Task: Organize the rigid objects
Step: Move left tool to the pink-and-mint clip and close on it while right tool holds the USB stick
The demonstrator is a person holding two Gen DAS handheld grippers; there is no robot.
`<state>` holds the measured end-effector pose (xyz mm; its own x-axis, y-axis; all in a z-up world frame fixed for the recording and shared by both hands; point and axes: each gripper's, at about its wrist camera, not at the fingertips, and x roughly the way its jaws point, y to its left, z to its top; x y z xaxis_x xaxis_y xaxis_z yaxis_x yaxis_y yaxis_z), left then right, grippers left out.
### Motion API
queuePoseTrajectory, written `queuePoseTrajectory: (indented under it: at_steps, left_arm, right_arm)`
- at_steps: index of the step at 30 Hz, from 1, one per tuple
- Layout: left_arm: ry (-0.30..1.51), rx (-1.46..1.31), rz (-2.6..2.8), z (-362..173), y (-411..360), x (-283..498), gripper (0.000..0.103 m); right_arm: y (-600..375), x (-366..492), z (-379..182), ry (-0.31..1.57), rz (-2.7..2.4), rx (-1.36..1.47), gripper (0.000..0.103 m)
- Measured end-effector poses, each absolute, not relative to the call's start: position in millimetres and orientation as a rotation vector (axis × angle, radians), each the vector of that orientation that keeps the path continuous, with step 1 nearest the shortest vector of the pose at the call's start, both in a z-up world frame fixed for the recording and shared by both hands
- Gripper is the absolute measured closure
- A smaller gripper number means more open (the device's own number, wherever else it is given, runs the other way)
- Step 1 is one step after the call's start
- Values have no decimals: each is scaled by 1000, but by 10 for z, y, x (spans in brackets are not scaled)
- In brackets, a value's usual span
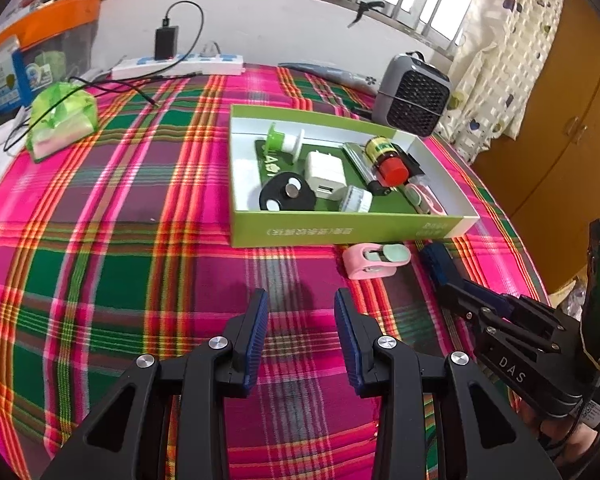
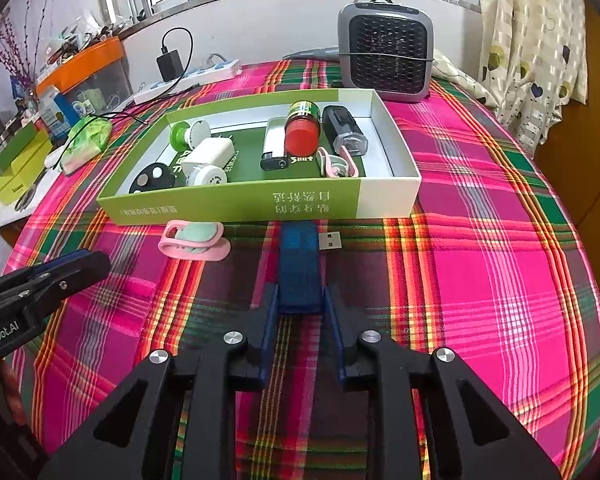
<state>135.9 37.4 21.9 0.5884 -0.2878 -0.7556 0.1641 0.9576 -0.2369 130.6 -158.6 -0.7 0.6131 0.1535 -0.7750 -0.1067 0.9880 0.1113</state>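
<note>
From your left wrist, your left gripper [image 1: 302, 304] hangs spread and empty over the plaid cloth [image 1: 120, 260], holding nothing. Ahead lies the green box [image 1: 340, 234], already holding a white charger [image 1: 325, 174], a red-capped bottle [image 1: 386, 158], a black spinner [image 1: 287, 192] and other small pieces. A pink clip [image 1: 374, 261] lies on the cloth just outside the box's front wall. To its right, your right gripper [image 1: 440, 264] reaches toward that wall.

From your right wrist, your right gripper [image 2: 300, 264] is pressed together on a blue USB stick [image 2: 300, 268], whose metal plug [image 2: 330, 240] pokes out to the right, just short of the box wall [image 2: 320, 202]. The stick looks to sit low, at or near the cloth.

You appear to be at the pick-up of the stick. Next, lift it above the rim and carry it forward to the bare strip at the right end of the box. The pink clip [image 2: 194, 240] is left for after.
</note>
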Motion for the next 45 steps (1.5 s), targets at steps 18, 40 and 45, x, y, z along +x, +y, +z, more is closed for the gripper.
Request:
queuePoseTrajectory:
  at_steps: [18,40,45]
  left_arm:
    - [938,-92,-390,196,-37,1644,64]
    - [971,8,-507,139,-509,1435,64]
    - [925,47,-458,247,-471,1398,64]
  right_arm:
    - [-1932,1224,-3,898,139,65,79]
    - [-2142,1221,-15,894,150,74,79]
    - [-2175,1224,-13,894,154,75,79]
